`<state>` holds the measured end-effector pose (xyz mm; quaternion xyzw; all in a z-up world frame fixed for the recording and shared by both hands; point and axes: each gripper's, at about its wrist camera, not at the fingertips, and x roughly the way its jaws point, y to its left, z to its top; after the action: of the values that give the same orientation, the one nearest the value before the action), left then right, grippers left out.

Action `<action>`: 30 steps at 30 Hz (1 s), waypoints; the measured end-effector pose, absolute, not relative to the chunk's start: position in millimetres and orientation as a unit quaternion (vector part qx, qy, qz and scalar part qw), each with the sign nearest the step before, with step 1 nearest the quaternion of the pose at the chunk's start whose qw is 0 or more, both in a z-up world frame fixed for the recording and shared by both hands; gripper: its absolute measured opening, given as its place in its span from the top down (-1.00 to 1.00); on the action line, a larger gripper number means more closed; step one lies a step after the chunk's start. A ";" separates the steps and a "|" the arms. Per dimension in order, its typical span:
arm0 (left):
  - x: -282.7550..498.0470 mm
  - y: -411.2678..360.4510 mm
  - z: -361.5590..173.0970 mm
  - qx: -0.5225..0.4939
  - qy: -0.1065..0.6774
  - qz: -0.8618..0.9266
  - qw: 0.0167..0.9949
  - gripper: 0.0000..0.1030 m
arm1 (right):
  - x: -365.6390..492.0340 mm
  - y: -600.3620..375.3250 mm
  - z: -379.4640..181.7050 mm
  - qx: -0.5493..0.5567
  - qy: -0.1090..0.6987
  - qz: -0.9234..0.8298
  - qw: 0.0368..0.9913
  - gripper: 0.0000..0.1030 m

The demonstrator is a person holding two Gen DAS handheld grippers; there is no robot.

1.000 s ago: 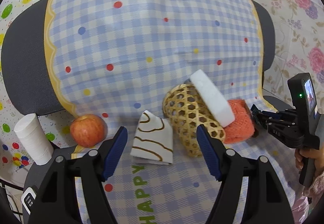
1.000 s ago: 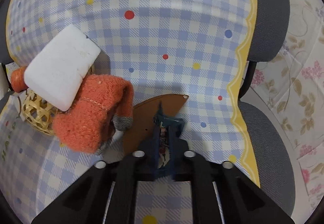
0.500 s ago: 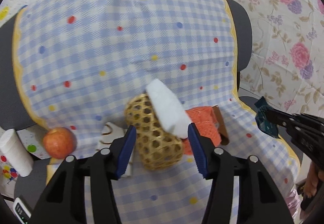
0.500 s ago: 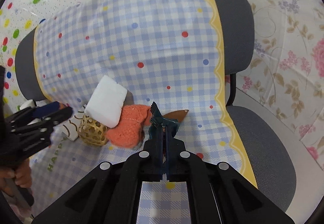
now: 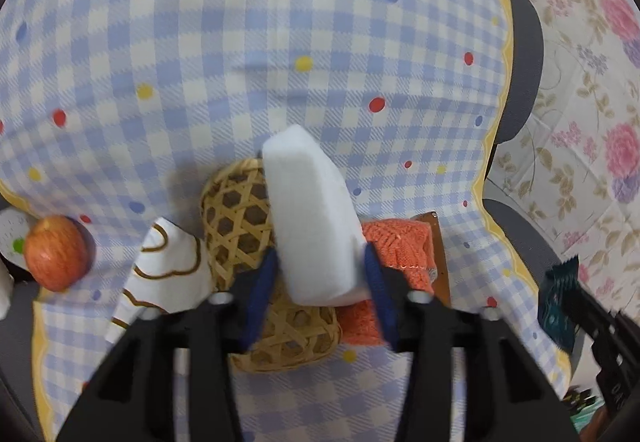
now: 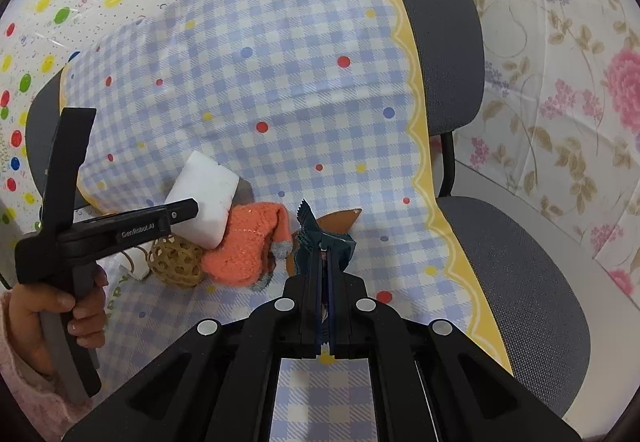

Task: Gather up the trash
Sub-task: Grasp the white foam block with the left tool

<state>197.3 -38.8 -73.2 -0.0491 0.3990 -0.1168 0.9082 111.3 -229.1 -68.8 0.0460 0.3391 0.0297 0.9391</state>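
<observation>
A white foam block (image 5: 316, 218) leans on a woven bamboo basket (image 5: 240, 218) on the checked cloth. My left gripper (image 5: 320, 274) is open, its blue pads (image 5: 262, 282) on either side of the block's near end; whether they touch it I cannot tell. It also shows in the right wrist view (image 6: 176, 212) beside the block (image 6: 204, 198). My right gripper (image 6: 325, 270) is shut on a dark teal wrapper (image 6: 316, 234), held above the cloth; the wrapper also shows in the left wrist view (image 5: 558, 302).
An orange knitted sock (image 5: 400, 242) lies right of the basket, over a brown flat piece (image 6: 340, 220). A folded white napkin (image 5: 168, 270) and a red apple (image 5: 56, 252) lie left. The cloth (image 6: 280, 102) covers two grey chairs (image 6: 520, 262).
My left gripper has moved forward and right, from the napkin and basket to around the foam block, and narrowed. My right gripper has pulled back and up with the wrapper.
</observation>
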 end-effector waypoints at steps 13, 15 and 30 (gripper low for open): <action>93.1 -46.3 -11.8 0.041 0.257 -0.148 0.954 0.43 | 78.5 -231.6 -46.5 0.074 0.305 0.039 0.949 0.95; 79.5 -47.6 -18.0 0.058 0.262 -0.149 0.952 0.43 | 71.2 -230.8 -44.0 0.078 0.304 0.043 0.948 0.95; -4.8 -74.3 -47.4 0.102 0.264 -0.198 0.938 0.43 | -10.2 -235.8 -52.4 0.094 0.313 0.014 0.945 0.95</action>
<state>-4.8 -74.3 -47.4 0.1022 0.2644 -0.1975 0.9384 -10.2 -235.8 -52.4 0.0944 0.3127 0.0137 0.9451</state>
